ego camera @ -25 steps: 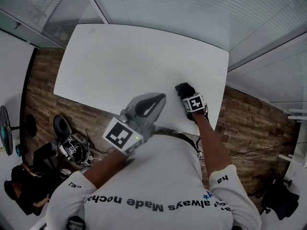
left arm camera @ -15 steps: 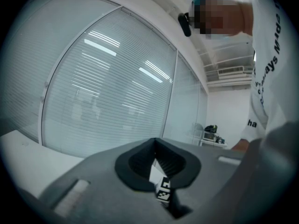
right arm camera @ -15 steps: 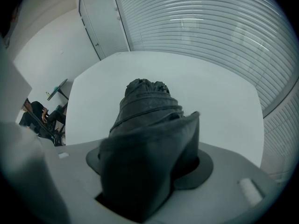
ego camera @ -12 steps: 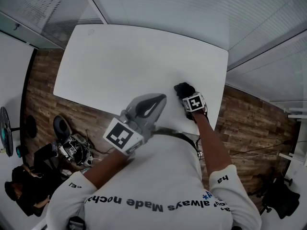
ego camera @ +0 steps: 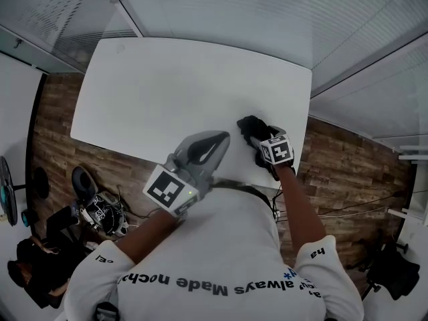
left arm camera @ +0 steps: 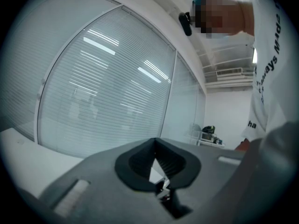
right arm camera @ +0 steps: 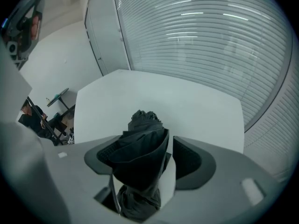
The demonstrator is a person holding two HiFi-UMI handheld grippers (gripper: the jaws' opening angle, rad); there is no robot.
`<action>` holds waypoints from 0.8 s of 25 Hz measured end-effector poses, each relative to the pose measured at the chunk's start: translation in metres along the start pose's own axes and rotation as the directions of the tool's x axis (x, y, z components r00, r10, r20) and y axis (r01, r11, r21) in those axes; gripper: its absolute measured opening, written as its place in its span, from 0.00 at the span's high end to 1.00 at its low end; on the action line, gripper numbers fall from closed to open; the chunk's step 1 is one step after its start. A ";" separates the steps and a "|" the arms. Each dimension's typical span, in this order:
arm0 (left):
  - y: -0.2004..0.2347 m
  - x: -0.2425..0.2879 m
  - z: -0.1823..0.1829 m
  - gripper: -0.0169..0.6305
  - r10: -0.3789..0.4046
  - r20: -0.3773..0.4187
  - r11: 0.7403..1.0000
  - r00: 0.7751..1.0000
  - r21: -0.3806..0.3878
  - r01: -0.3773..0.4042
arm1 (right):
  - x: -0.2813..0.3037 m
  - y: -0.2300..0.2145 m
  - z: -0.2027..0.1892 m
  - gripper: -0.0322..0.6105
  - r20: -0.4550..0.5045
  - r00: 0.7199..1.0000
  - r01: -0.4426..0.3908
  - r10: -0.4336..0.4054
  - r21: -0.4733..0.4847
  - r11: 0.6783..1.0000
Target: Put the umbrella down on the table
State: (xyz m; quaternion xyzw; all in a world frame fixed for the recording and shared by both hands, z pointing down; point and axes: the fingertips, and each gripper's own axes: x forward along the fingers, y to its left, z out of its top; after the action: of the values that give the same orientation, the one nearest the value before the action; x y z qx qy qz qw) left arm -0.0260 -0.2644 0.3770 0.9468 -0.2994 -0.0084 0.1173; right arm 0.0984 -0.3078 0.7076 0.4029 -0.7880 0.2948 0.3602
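**Umbrella down, right jaws letting go**

Head view: a black folded fabric umbrella (ego camera: 250, 126) shows against the white rounded-corner table (ego camera: 187, 85), close to its near edge and toward the right end. The right gripper (ego camera: 262, 139), grey with a marker cube on its back, slants down over it. The left gripper (ego camera: 222, 139) hangs above the near edge, well apart from the umbrella.

Left gripper view: the left gripper (left arm camera: 155, 143) has its dark pads brought together at the tips with nothing between them. Beyond it are only a strip of the table (left arm camera: 28, 148) and slatted blinds (left arm camera: 103, 87).

Right gripper view: the right gripper (right arm camera: 169, 146) has just been opening its jaws, and they now stand wide. The umbrella (right arm camera: 142, 162) sits between them, bunched against the left pad, while bare table (right arm camera: 187, 101) shows between it and the right pad. Nothing clamps it.

By my reading, the placing itself is done and the step in hand is the release. What remains calls for drawing the right gripper up and back along its own line. The cloth lies close to the left pad and could snag and drag the umbrella toward the near edge.
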 end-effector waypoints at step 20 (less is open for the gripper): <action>-0.008 0.020 0.013 0.97 -0.040 0.006 0.999 0.999 0.026 0.040 | -0.243 0.065 0.151 0.57 0.639 0.768 0.034 0.037 -0.098 0.995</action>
State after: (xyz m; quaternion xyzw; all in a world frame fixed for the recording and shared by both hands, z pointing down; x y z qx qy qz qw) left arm -0.0059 -0.2719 0.3636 0.9541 -0.2808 -0.0101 0.1036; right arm 0.0949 -0.2868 0.4146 0.4593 -0.8780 0.0993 0.0906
